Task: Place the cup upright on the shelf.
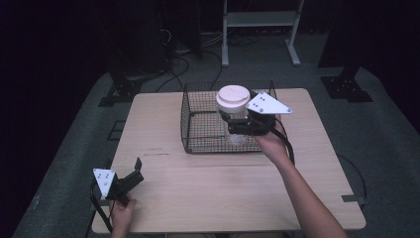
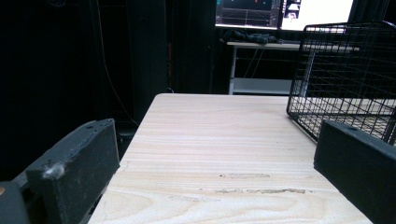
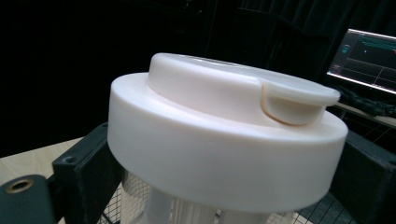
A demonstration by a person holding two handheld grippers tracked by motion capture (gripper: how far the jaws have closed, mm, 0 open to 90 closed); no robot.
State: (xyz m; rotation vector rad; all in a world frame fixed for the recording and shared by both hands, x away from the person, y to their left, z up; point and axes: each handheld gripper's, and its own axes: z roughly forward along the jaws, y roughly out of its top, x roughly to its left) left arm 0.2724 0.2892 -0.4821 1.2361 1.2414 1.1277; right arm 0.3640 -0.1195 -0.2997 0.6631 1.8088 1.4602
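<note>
A clear jar with a wide white lid (image 1: 233, 97) hangs over the black wire basket (image 1: 198, 144) at the table's middle back. My right gripper (image 1: 236, 124) is shut on the jar's body just below the lid. In the right gripper view the white lid (image 3: 224, 140) looms close between the two black jaws. My left gripper (image 1: 134, 171) rests low at the table's front left corner, open, with nothing between its jaws. In the left gripper view bare wood lies between the jaws and the basket (image 2: 345, 79) stands at the right.
The wooden table (image 1: 223, 198) has free room in front of the basket and along its left side. A white shelf frame (image 1: 260, 29) and cables stand on the floor behind. Monitors (image 2: 285, 11) glow beyond the table's far end.
</note>
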